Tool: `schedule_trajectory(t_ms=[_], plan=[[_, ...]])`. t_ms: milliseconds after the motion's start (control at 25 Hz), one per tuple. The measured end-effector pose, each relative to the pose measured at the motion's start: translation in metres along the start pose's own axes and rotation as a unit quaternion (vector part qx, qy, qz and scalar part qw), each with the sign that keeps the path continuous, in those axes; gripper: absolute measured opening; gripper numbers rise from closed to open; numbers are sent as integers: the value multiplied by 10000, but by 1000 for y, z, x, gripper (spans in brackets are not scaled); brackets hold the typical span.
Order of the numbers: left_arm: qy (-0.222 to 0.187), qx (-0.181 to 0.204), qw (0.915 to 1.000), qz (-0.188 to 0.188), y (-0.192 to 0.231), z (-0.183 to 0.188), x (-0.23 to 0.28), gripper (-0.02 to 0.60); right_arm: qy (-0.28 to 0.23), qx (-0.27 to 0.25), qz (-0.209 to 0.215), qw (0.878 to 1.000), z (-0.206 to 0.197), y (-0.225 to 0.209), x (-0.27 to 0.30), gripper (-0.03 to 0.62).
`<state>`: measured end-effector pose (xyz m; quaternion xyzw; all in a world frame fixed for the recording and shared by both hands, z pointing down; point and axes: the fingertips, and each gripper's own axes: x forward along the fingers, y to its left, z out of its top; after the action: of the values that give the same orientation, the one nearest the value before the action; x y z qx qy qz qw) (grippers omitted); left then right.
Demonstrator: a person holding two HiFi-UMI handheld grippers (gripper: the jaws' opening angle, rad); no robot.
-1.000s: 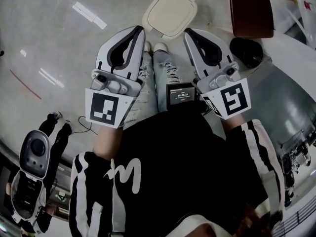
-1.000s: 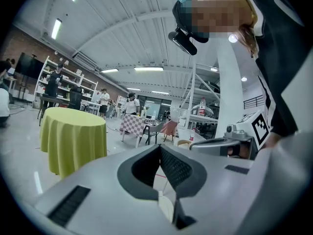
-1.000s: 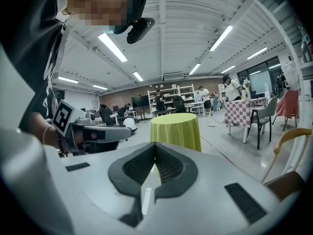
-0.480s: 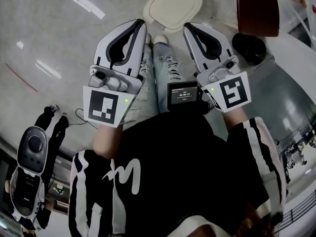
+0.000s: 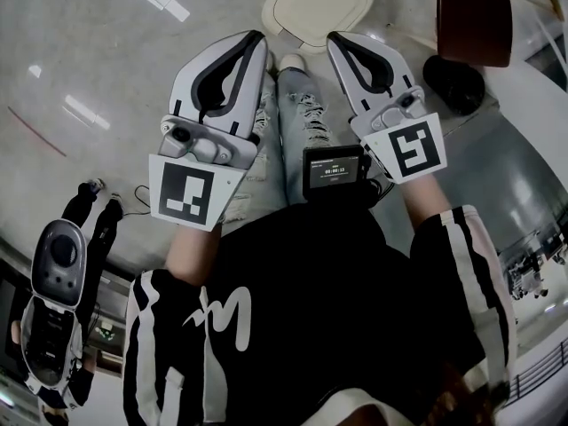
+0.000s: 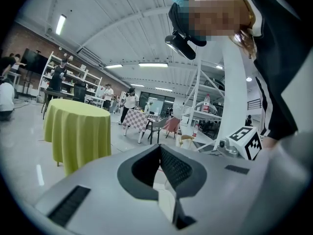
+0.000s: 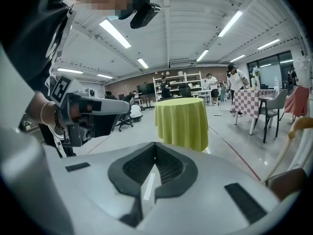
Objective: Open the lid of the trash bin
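While the task is judged to stand at its opening step, the approach, the following is recorded.

- **Task object:** cream-coloured plastic trash bin with a rounded-square lid [image 5: 318,5]. It is seen from above at the top edge of the head view, on the pale glossy floor just beyond the person's white shoes. The lid lies flat and shut.
- **Left white hand-held gripper [image 5: 255,43]:** it is held out before the body and pointed forward. Its jaws are brought together tip to tip, and nothing is caught between the black ribbed pads.
- **Right white hand-held gripper [image 5: 337,43]:** it is held alongside the left one. Its jaws are likewise closed on nothing.
- **Attitude of both:** neither is in contact with the bin. Their own cameras look out across the hall, toward a round table under a yellow-green cloth [image 7: 182,121], not down at the lid.
- **Other items:** a small black display unit [image 5: 332,170] is worn at the waist. A dark brown chair seat [image 5: 473,16] is noted to the right of the bin.

Next move, as judged: one gripper is to be lowered and tilted toward the lid's edge, then either opened to pinch the rim or slipped under it closed — which edge is hinged cannot be told.
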<state>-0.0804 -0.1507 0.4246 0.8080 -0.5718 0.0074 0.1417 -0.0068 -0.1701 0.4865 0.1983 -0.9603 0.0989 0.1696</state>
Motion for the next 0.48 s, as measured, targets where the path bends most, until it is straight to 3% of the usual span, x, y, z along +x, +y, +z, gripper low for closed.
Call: schedule_trajectory(t_ms=[480], plan=[[83,-113,9999,44,15,-3,1,6,405,-256,188,9987,-38,-1,28,3]])
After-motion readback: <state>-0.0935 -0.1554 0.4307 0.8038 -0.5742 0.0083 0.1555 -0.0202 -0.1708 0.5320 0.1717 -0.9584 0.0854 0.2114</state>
